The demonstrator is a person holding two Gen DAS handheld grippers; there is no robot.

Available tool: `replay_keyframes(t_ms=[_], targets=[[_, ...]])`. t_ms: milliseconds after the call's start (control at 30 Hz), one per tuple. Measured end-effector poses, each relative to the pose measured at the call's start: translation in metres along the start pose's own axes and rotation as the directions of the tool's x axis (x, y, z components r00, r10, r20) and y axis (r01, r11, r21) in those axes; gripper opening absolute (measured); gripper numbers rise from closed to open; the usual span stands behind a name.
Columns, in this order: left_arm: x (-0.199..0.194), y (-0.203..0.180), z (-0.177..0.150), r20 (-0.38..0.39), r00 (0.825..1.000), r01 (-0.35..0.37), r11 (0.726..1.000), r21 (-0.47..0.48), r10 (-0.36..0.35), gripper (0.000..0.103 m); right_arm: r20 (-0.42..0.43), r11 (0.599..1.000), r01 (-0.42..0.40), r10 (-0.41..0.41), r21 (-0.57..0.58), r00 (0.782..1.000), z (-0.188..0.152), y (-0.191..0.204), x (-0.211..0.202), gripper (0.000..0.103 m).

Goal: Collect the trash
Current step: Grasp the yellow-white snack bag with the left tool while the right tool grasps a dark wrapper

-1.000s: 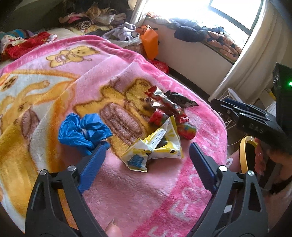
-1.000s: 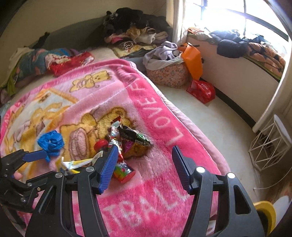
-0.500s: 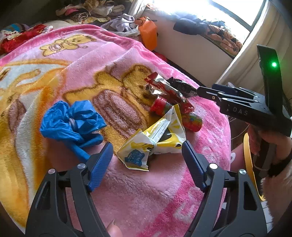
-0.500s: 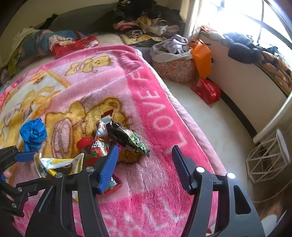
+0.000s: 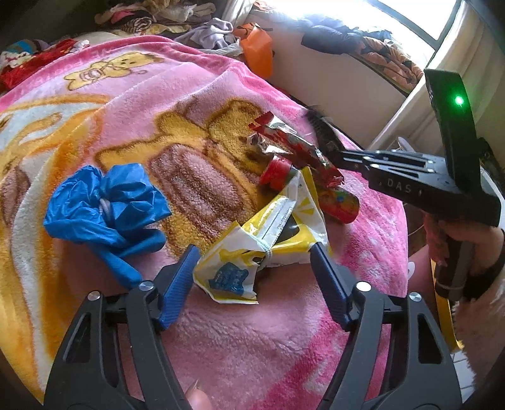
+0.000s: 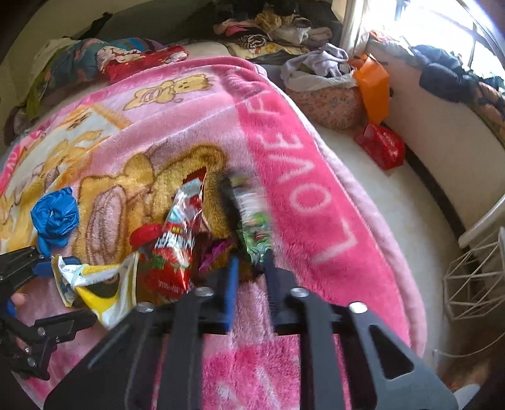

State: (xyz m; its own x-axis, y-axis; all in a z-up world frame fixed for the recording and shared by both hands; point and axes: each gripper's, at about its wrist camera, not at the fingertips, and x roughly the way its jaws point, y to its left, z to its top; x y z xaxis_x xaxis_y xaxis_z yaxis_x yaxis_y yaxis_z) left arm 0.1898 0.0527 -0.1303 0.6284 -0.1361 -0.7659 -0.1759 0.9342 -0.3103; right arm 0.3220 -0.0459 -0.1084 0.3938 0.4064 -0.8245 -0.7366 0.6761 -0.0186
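Note:
Trash lies on a pink bear blanket (image 5: 132, 104): a yellow-and-white wrapper (image 5: 268, 233), a crumpled blue glove (image 5: 107, 205), a red snack wrapper (image 5: 296, 148), a red-capped candy tube (image 5: 334, 202). My left gripper (image 5: 254, 255) is open, its fingers either side of the yellow wrapper (image 6: 94, 280). My right gripper (image 6: 251, 265) is shut on a dark green-printed wrapper (image 6: 252, 220), blurred by motion. The right gripper also shows in the left wrist view (image 5: 328, 142). The red wrapper (image 6: 180, 239) and blue glove (image 6: 55, 217) lie left of it.
Clothes are piled at the bed's head (image 6: 271, 25). A fabric basket of laundry (image 6: 325, 97), an orange bag (image 6: 372, 85) and a red bag (image 6: 382, 145) sit on the floor by the window ledge. A white wire rack (image 6: 473, 277) stands at the right.
My right gripper moved down onto the dark wrapper and shut on it. My left gripper moved forward until its open fingers flank the yellow wrapper.

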Motion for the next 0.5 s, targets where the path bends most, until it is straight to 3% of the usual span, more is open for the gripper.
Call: replay_keyframes(t_ms=[267, 300, 500], targets=[[0.001, 0.002, 0.001, -0.003, 1.0, -0.005, 1.0, -0.014, 0.005, 0.039, 0.042, 0.993, -0.032, 0.028, 0.115, 0.999, -0.02, -0.007, -0.017, 0.004], [0.0, 0.002, 0.001, -0.002, 1.0, -0.006, 1.0, -0.014, 0.006, 0.03, 0.051, 0.991, -0.035, 0.029, 0.13, 0.998, -0.023, -0.008, -0.02, 0.004], [-0.002, 0.003, 0.0, -0.001, 1.0, 0.004, 1.0, -0.012, -0.004, 0.027, 0.092, 0.982, -0.057, 0.04, 0.18, 0.995, -0.039, -0.002, -0.04, 0.004]])
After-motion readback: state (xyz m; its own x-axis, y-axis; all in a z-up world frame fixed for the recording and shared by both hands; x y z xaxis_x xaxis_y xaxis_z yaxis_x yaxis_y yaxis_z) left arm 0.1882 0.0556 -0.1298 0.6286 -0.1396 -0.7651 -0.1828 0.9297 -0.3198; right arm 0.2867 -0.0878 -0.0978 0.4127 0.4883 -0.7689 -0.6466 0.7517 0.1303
